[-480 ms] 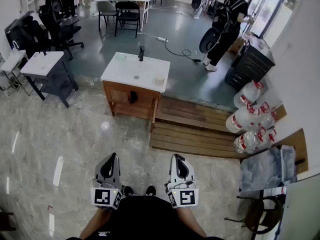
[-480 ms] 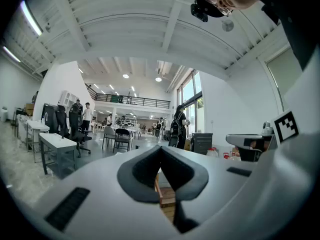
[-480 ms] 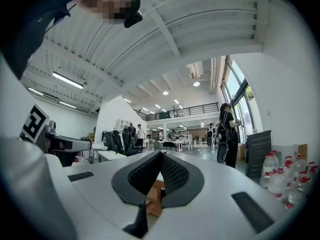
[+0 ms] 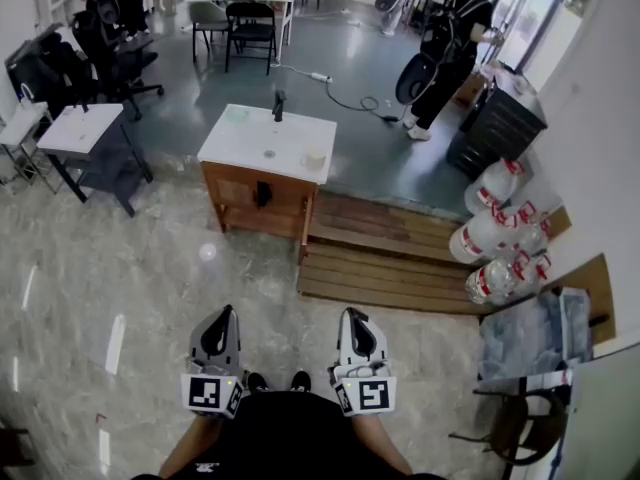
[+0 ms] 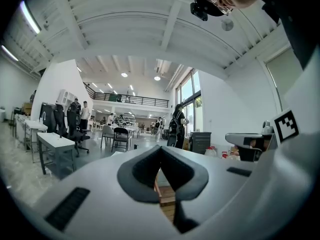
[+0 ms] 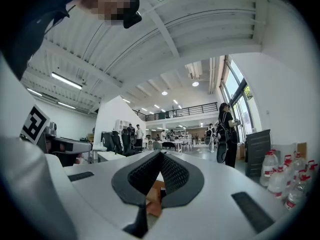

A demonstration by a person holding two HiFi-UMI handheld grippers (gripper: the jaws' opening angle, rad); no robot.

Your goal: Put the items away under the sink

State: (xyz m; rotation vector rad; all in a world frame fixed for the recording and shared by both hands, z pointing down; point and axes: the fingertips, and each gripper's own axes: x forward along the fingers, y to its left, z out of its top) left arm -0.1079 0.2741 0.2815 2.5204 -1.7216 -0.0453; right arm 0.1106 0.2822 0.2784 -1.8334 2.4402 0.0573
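Head view: L gripper (image 4: 222, 315) & R gripper (image 4: 356, 317), jaws closed on nothing, held level near the body, prob. a carry pose for the approach. Sink cabinet (image 4: 240, 190) stands well ahead; a pale item (image 4: 316, 157) waits on its top, R side.

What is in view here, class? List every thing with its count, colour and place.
sink cabinet: one, white top on wood, mid-floor
faucet: one, black, back of the sink top
wooden platform: one, brown, right of the cabinet
water bottles: several, clear with red, right wall
small table: one, white, left
person: one, dark clothes, far right
left hand-held gripper: one, grey, bottom, shut, empty
right hand-held gripper: one, grey, bottom, shut, empty
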